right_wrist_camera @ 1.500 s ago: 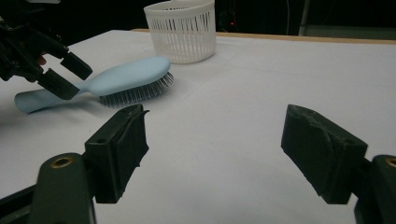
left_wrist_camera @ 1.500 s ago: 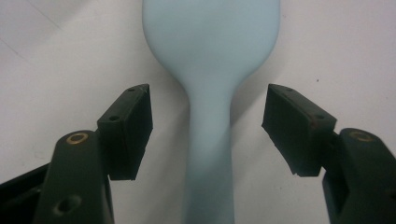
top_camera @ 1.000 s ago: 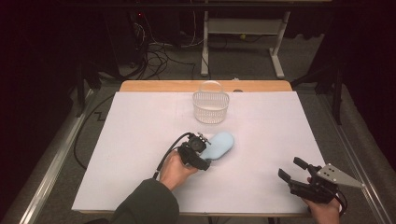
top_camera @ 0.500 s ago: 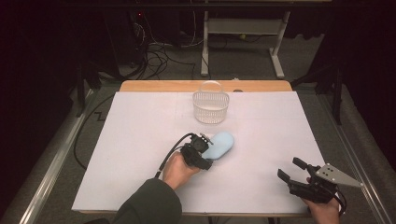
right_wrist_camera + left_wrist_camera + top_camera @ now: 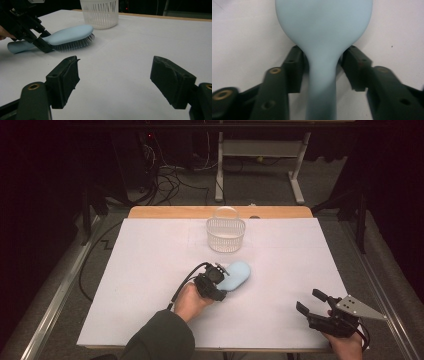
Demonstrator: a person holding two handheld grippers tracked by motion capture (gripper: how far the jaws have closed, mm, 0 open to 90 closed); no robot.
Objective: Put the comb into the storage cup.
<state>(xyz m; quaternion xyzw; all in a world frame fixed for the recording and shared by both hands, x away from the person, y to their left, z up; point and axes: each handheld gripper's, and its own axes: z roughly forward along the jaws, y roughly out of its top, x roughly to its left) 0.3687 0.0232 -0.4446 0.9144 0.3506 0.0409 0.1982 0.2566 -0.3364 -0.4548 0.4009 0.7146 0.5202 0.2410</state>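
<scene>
A light blue hairbrush (image 5: 236, 275) lies bristles-down on the white table, handle toward the person. In the left gripper view its narrow handle (image 5: 322, 87) runs between the two pads, with a thin dark gap on each side. My left gripper (image 5: 222, 279) sits at the table's middle with its jaws around the brush neck; they have just been closing on it, and the pads are not pressing. The right gripper view shows the brush (image 5: 67, 33) and the left gripper (image 5: 43, 35) from the side. My right gripper (image 5: 311, 302) rests at the front right, open and holding nothing.
A white slatted plastic basket (image 5: 226, 234) stands upright behind the brush, near the table's far edge. White paper covers the table (image 5: 150, 270). Metal frame rails run along both sides, and cables lie on the floor beyond.
The left gripper's jaws have narrowed around the brush handle. Both hands and the brush have stayed where they were.
</scene>
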